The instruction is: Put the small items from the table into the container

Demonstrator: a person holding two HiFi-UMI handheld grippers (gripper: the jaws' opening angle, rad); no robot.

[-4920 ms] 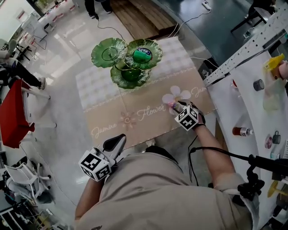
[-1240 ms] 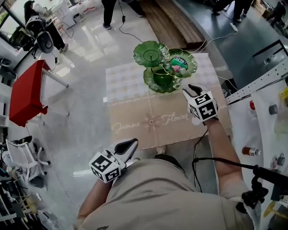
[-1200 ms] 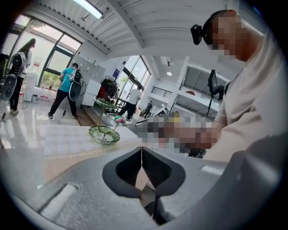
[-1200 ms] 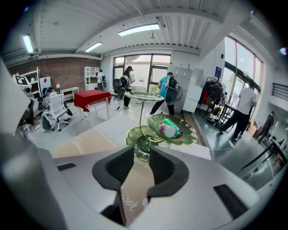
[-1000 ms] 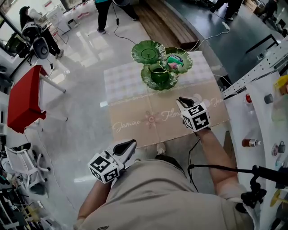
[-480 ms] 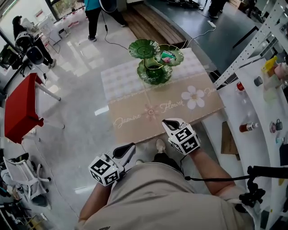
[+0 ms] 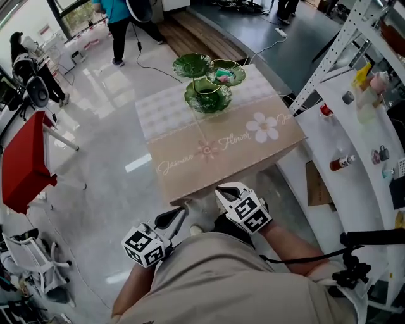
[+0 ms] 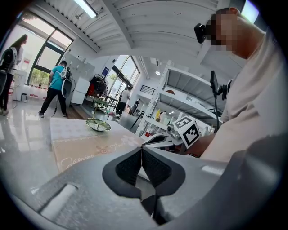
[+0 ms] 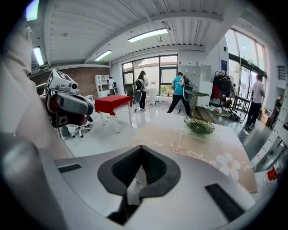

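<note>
We hold both grippers close to our body, just off the near edge of the table. Our left gripper point(image 7: 177, 214) has its two jaws pressed together with nothing between them. Our right gripper point(image 7: 223, 190) is squeezed closed too, and it is empty. Past them stands the square table with a tan and white cloth point(image 7: 190, 164). At its far end sits the green glass stand of leaf-shaped dishes point(image 7: 204, 96). A small pink and green item point(image 7: 223, 76) lies in its right dish. Farther off, a person in a blue top point(image 7: 117, 12) stands on the shiny floor point(image 7: 101, 145).
</note>
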